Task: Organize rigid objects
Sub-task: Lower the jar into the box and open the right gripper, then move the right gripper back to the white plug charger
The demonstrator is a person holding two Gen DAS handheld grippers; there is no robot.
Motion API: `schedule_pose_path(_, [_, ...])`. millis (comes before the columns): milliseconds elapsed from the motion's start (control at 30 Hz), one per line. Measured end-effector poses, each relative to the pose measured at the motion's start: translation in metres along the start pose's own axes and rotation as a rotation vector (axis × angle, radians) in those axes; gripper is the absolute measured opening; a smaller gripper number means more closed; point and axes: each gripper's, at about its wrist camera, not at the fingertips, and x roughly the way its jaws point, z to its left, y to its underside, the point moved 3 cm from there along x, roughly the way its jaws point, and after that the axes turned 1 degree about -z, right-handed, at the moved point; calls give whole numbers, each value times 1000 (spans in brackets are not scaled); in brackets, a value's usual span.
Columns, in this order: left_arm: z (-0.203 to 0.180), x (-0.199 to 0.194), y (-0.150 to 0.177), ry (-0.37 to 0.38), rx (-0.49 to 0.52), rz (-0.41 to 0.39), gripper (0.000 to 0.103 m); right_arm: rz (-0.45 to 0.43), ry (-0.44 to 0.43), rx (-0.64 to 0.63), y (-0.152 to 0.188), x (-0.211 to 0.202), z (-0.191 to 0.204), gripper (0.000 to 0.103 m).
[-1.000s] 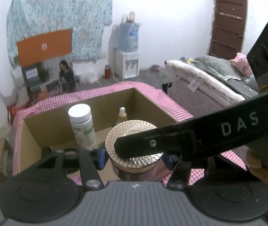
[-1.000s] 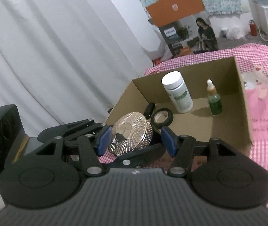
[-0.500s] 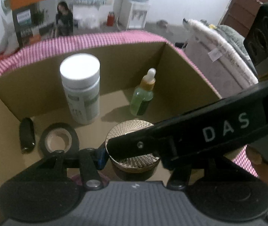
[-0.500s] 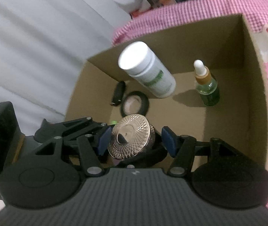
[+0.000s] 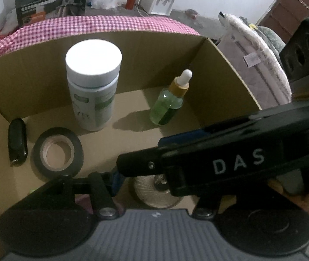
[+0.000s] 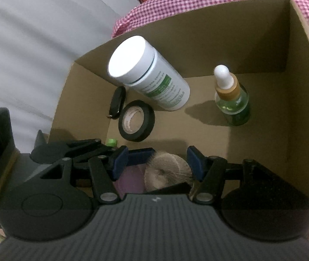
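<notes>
Both claws have come down with the round jar from above the rim into the near end of the cardboard box, which sits on the pink checked cloth over the table.

We now see the jar with the ribbed metal lid low on the box floor, straight ahead of the right claw and between its blue pads. Those jaws are opening, with a gap showing on both sides of the lid. The left claw crosses from the other side, and its jaws are opening too; the lid lies just under it, half hidden by the right claw's arm. We judge the jar set down, and the next move as a lift clear of it.

Farther in, well apart from the jar, stand the white bottle and the green dropper bottle. The roll of black tape and a small black oblong thing lie flat near the left wall.
</notes>
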Motion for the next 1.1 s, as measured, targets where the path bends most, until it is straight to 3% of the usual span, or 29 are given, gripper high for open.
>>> schedule_pose_path(100, [-4, -6, 0, -5, 19, -36, 65, -27, -7, -11, 0, -3, 5, 63])
schedule_pose_path(267, [-15, -35, 7, -1, 58, -148, 77, -158, -42, -59, 6, -34, 20, 64])
schedule_pose_path(567, [-40, -109, 55, -23, 154, -360, 92, -461, -79, -122, 73, -122, 46, 91])
schedule_pose_path(633, [-42, -122, 69, -28, 163, -399, 94, -504, -71, -130, 91, -137, 47, 100])
schedule_pose_path(700, [-44, -132, 85, -25, 156, -421, 96, -534, -65, -133, 113, -147, 48, 102])
schedule_pose_path(900, [-36, -136, 131, -25, 72, -435, 99, -560, 46, -155, 162, -149, 52, 102])
schedule_pose_path(1100, [-31, -129, 166, -59, 32, -427, 99, -553, 201, -222, 194, -125, 61, 102])
